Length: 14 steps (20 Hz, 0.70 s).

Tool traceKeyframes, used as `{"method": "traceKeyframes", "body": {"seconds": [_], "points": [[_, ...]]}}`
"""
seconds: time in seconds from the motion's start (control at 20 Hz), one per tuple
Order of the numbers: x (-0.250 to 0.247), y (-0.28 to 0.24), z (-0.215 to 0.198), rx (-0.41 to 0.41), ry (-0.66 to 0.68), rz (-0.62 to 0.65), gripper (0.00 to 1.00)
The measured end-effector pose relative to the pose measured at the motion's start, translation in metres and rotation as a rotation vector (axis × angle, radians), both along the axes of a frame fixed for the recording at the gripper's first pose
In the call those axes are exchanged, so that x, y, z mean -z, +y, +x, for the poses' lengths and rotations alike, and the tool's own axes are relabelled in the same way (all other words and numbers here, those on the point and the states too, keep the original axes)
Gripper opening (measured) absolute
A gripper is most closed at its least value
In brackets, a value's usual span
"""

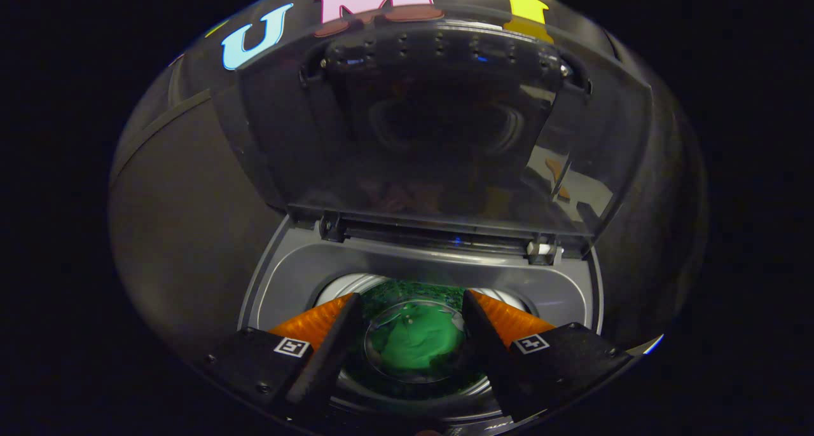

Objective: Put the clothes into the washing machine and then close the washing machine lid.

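Note:
I look down into a top-loading washing machine with a grey rim. Its dark see-through lid stands raised behind the opening, hinged at the back. A green garment lies at the bottom of the shiny drum, seen through the gap between my fingers. My gripper hovers above the drum mouth, open, with nothing between its fingers. The cloth lies well below the fingertips, apart from them.
The hinge bar and a small white hinge piece run along the back of the opening. Black cloth walls close in on both sides of the machine.

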<state>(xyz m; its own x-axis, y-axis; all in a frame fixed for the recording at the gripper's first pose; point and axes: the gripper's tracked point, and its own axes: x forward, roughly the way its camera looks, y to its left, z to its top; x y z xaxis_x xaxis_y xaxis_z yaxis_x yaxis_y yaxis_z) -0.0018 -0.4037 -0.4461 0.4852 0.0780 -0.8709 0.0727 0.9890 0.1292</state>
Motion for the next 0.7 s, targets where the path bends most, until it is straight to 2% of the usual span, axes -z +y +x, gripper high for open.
{"method": "traceKeyframes", "body": {"seconds": [0.25, 0.4, 0.7], "points": [[-0.044, -0.004, 0.009, 0.063, -0.075, 0.054, 1.0], [-0.092, -0.013, 0.026, 0.086, -0.205, 0.062, 1.0], [-0.194, -0.017, 0.06, 0.084, -0.432, 0.078, 1.0]]}}
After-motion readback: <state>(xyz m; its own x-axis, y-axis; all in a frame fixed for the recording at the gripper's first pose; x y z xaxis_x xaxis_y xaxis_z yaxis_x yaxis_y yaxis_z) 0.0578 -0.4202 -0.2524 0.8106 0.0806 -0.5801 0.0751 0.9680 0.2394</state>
